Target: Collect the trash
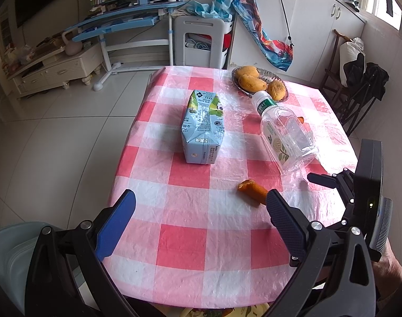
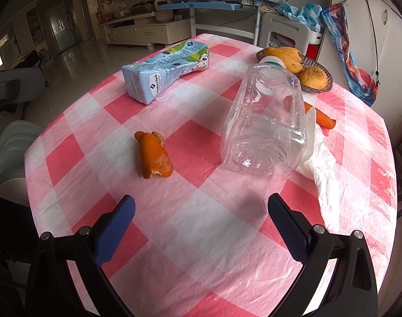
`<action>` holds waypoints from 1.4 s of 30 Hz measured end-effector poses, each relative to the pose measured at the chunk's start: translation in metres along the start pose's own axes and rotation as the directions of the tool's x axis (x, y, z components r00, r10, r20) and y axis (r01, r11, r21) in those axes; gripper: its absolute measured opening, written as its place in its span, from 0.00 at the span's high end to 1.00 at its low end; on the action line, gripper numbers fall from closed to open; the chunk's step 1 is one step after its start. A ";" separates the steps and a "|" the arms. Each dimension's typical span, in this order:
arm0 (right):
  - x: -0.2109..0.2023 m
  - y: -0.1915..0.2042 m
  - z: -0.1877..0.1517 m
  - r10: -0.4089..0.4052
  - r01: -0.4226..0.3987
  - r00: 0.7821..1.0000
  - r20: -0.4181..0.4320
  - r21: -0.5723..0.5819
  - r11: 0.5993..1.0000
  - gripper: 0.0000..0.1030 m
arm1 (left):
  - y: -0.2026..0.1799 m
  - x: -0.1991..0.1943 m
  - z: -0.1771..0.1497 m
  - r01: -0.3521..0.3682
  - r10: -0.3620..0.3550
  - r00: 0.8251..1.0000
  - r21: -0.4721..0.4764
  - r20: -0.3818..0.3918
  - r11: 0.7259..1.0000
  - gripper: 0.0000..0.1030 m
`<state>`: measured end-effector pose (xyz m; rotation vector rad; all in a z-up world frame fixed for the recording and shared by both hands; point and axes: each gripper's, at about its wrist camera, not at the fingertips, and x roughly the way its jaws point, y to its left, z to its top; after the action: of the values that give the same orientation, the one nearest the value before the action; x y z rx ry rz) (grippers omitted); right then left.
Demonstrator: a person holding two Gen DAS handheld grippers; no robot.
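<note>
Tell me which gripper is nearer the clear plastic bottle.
Right. The right gripper faces the bottle just ahead; the left gripper sits farther back, bottle ahead to its right.

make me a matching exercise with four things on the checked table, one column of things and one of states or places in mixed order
Things:
1. light blue milk carton
2. clear plastic bottle
3. curled orange peel
4. yellow mangoes

States or places:
A. in the dark glass dish at the far edge of the table
B. lying on its side, see-through, cap off
C. lying flat, crumpled at the far end
D. a small scrap on the cloth, nearest the open left tool

Pairs: 1-C, 2-B, 3-D, 4-A
</note>
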<state>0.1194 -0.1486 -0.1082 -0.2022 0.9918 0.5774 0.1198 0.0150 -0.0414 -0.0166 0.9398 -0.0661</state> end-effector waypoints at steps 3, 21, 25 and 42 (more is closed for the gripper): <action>0.000 0.000 0.000 0.000 0.000 1.000 0.000 -0.001 1.000 0.06 | 0.000 0.000 0.000 0.000 0.000 1.000 0.001 0.000 1.000 0.07; 0.000 0.002 0.001 -0.006 0.006 1.000 -0.002 -0.009 1.000 0.06 | 0.000 0.000 0.001 0.000 0.000 1.000 0.001 -0.001 1.000 0.07; 0.000 0.002 0.001 -0.006 0.006 1.000 -0.003 -0.009 1.000 0.06 | 0.000 0.000 0.001 0.000 0.000 1.000 0.002 -0.001 1.000 0.07; 0.000 0.003 0.001 -0.007 0.007 1.000 -0.001 -0.012 1.000 0.06 | -0.001 0.001 0.001 0.000 0.000 1.000 0.004 -0.002 1.000 0.07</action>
<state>0.1185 -0.1461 -0.1078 -0.2162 0.9888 0.5767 0.1204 0.0137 -0.0414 -0.0131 0.9417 -0.0674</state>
